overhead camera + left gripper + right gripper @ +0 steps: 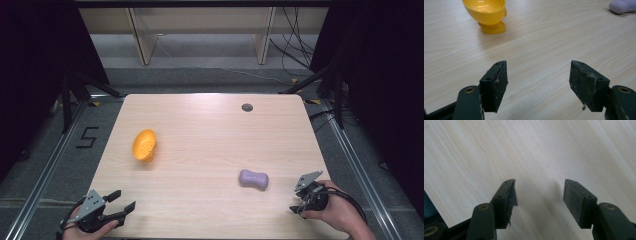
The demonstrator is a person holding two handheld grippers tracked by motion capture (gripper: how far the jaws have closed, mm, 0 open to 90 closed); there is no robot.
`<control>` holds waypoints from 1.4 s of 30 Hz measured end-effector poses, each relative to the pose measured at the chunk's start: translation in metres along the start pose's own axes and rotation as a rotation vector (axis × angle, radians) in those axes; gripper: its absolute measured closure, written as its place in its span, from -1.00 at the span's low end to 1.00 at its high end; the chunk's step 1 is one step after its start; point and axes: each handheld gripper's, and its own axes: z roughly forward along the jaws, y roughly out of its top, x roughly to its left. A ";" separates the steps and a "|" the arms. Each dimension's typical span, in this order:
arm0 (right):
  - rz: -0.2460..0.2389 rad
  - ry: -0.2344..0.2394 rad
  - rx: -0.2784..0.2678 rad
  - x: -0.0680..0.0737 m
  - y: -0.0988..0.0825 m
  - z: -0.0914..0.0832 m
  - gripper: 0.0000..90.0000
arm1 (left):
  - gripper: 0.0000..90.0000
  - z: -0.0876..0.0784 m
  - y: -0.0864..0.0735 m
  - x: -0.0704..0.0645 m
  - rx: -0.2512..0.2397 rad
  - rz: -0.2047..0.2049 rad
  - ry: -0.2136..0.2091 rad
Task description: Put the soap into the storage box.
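Your bench [200, 150] is pale wood-grain laminate with rounded corners, matte and lightly streaked. At its near left corner your left tool [121, 206] sits in your left hand [85, 227], its jaws spread wide with nothing between them; in the left gripper view its flat black pads [496, 85] look scuffed and dusty. At the near right corner your right hand [340, 210] holds the right tool [298, 210], its jaws likewise standing well apart and empty over bare wood (a torn flap of pad lining hangs off one jaw in the right gripper view).

Farther in, toward the right edge, lies a smooth lilac bone-shaped piece [253, 179], pinched at the waist. Left of centre, well apart from it, an orange-yellow glossy plastic cup [144, 144] with a small foot leans tilted. Near the far edge is a round grey grommet hole [247, 107].

Beyond the bench you have grey carpet, aluminium floor rails, a taped "5" [88, 137], dark curtains, loose black cables [292, 45] and pale wooden shelving legs.
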 end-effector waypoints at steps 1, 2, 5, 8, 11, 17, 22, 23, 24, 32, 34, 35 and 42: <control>-0.008 -0.006 0.001 -0.002 0.001 -0.002 -0.05 | -0.33 0.000 0.000 0.001 0.005 0.004 0.001; -0.016 0.002 -0.001 -0.004 0.003 -0.002 -0.06 | -0.33 0.000 0.000 0.001 -0.004 -0.004 -0.007; -0.003 -0.010 -0.008 -0.004 0.008 -0.006 -0.10 | -0.33 0.000 -0.001 0.001 -0.004 -0.013 -0.009; -0.029 -0.010 0.001 -0.006 0.015 -0.007 -0.12 | -0.33 -0.001 -0.001 0.001 0.000 -0.001 -0.016; -0.073 0.001 0.008 -0.012 0.026 -0.009 -0.12 | -0.33 -0.001 -0.001 0.001 -0.001 -0.004 -0.017; -0.180 0.043 0.049 -0.024 0.062 -0.006 -0.16 | -0.33 0.000 -0.001 0.000 0.006 -0.018 -0.017; -0.213 0.089 0.093 -0.029 0.089 0.008 -0.18 | -0.33 0.000 -0.002 0.001 0.001 -0.023 -0.015; -0.213 0.092 0.096 -0.029 0.094 0.011 -0.19 | -0.33 0.000 -0.003 0.000 -0.005 -0.043 -0.011; -0.217 0.103 0.096 -0.029 0.098 0.014 -0.20 | -0.33 0.000 -0.003 0.001 -0.002 -0.038 -0.014; -0.243 0.162 0.112 -0.028 0.122 0.036 -0.35 | -0.33 -0.002 -0.004 0.001 -0.020 -0.036 -0.007; -0.246 0.167 0.130 -0.028 0.126 0.040 -0.35 | -0.33 -0.002 -0.005 0.001 -0.018 -0.034 -0.006; -0.244 0.186 0.132 -0.027 0.127 0.043 -0.35 | -0.33 -0.003 -0.004 0.001 -0.009 -0.035 -0.008; -0.262 0.175 0.161 -0.027 0.134 0.051 -0.21 | -0.33 -0.002 -0.004 0.000 -0.008 -0.037 -0.014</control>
